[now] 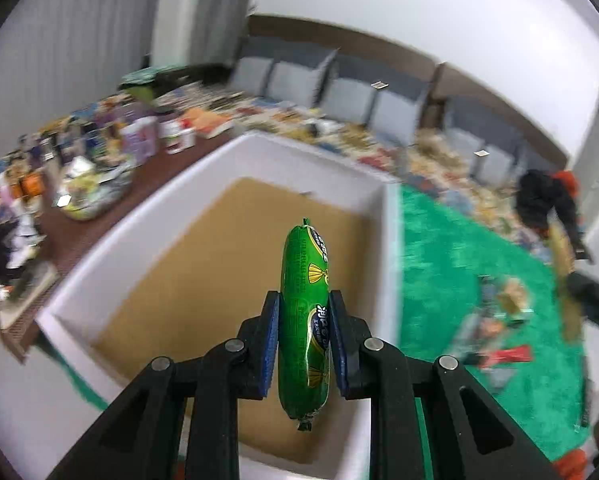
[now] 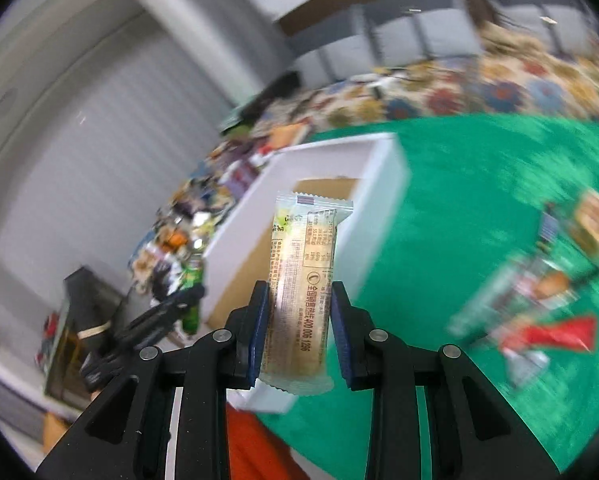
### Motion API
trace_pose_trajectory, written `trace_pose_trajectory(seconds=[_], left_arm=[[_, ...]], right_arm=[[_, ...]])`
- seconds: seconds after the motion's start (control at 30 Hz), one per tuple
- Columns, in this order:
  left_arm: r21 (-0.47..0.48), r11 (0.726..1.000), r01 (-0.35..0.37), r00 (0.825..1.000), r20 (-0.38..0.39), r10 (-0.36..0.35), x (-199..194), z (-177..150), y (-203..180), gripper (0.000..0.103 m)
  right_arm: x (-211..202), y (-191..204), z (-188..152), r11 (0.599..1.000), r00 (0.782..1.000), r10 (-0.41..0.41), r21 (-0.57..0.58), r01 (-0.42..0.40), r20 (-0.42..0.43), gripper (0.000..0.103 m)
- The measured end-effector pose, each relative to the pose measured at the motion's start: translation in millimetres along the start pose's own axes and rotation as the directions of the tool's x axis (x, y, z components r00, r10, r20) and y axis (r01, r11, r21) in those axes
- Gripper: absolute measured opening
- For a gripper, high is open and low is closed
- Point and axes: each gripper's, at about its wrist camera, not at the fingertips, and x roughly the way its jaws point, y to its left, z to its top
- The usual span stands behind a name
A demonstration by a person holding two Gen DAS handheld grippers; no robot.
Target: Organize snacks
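The white box (image 1: 235,152) shows only its bare brown cardboard floor. The left gripper (image 1: 304,300) clamps a glossy green sausage stick (image 1: 304,312); the right gripper (image 2: 299,292) clamps a crinkled pale wafer packet (image 2: 303,280), box at 12 o'clock.

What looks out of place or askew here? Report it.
Nothing is damaged or spilled. Loose snack packets lie scattered on the green mat beside the white box with a cardboard floor, which looks empty; the rest is blurred.

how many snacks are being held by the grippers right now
2. A green sausage is clamped in the left gripper over the white box; a pale wrapped bar is in the right gripper. More snacks lie blurred on the green mat.
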Motion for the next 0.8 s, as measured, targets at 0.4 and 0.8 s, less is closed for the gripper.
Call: trace_pose_trajectory(seconds=[0.4,0.8], left_arm=[[-0.022,0.97,-0.241,0.97,-0.033,0.24,34,-35,64,0.091],[0.068,0.994,0.084,0.996,0.029,-0.086,-14,-58,-61,0.097]], right_arm=[[95,45,-13,0.992,0.997,-0.032,-0.126,0.022,-0.073,0.068],[-60,-173,-105,0.794,0.79,-0.591,-0.056,0.606,0.163,0.074]])
